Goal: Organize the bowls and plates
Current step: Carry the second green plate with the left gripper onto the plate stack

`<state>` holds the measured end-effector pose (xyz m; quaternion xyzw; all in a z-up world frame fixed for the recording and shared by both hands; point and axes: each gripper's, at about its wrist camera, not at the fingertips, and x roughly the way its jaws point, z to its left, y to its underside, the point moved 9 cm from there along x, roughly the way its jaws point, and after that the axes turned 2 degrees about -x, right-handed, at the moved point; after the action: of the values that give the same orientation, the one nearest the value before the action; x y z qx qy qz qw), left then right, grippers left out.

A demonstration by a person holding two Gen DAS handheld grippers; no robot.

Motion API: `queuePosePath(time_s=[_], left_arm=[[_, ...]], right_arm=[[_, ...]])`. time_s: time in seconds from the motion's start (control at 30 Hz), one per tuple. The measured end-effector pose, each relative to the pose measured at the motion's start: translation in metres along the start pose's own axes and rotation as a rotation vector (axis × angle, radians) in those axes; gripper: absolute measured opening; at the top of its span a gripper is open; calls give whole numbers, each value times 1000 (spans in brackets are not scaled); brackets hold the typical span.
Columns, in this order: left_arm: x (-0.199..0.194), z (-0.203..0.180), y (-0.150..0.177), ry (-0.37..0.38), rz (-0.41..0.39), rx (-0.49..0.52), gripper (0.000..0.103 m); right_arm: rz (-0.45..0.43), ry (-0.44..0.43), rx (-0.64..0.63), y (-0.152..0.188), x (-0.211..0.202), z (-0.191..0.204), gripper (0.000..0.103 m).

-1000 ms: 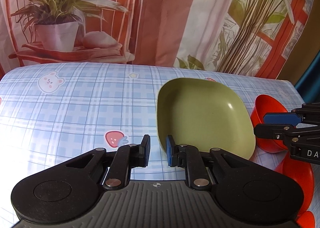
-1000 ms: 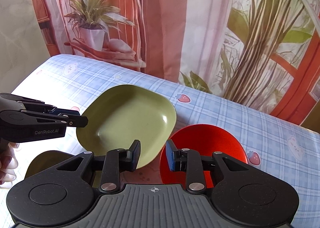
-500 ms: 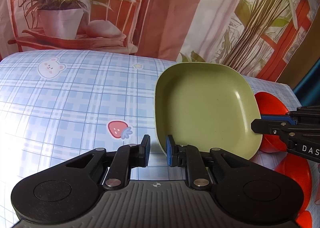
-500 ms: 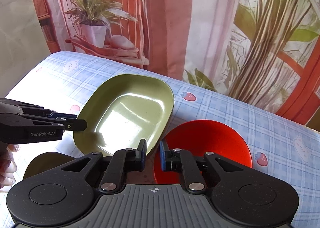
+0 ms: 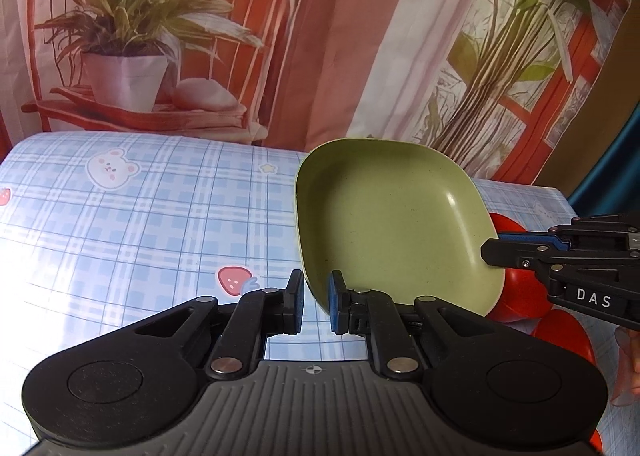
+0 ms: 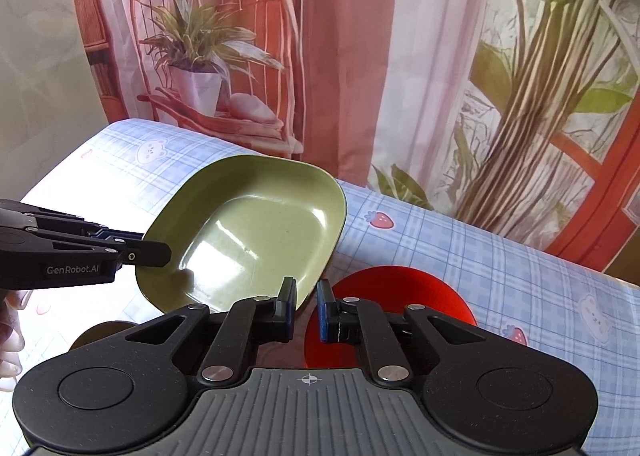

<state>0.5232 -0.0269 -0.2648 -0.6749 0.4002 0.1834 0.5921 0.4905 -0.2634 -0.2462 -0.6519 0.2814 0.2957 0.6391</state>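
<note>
A green square plate (image 5: 392,223) hangs tilted above the table, held at two edges. My left gripper (image 5: 316,296) has the plate's near rim between its blue pads, and its jaws are closing tighter on that rim. In the right wrist view the plate (image 6: 256,232) shows its glossy inside, and my right gripper (image 6: 306,306) is shut on its lower right rim. The left gripper (image 6: 164,254) reaches in from the left there. The right gripper (image 5: 486,252) enters the left wrist view from the right edge.
A red bowl (image 6: 420,292) sits on the blue checked tablecloth (image 5: 120,236) under the plate's right side. Two red bowls (image 5: 520,296) (image 5: 564,340) show in the left wrist view. A brown dish (image 6: 100,332) lies at lower left. A printed curtain hangs behind the table.
The right gripper's jaws have shut on the green plate's rim. The plate has risen off the table and tilted up, with both grippers lifting along with it.
</note>
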Motion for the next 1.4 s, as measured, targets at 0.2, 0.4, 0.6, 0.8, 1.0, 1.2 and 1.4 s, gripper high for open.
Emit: queuePosePath(time_s=[0.2,0.4,0.6,0.8,1.0,1.2,1.4], left_arm=[[-30,-14,-2,-14,-32,40,15],[-62,-31,7,-24,-49,73,16],[-84,-40,20,-35,-55,79,17],[-100,-48,35,-35,-55,82,17],[-106,-52,50,-35,-44,77,18],[-110,-54,60,-35,-33,70,18],[-109,-50,67,-39,-20,57,18]], right_arm=[[-26,-2,-1,-2,-23,2,10],[-53,-1,-1,1,-54,3,9],[-63,-5,-8,14,-79,9,9],[-61,-4,-11,30,-93,14,9],[-53,-5,-13,43,-101,19,9],[-47,-7,-11,50,-105,22,9],[-33,-15,-14,55,-102,26,9]])
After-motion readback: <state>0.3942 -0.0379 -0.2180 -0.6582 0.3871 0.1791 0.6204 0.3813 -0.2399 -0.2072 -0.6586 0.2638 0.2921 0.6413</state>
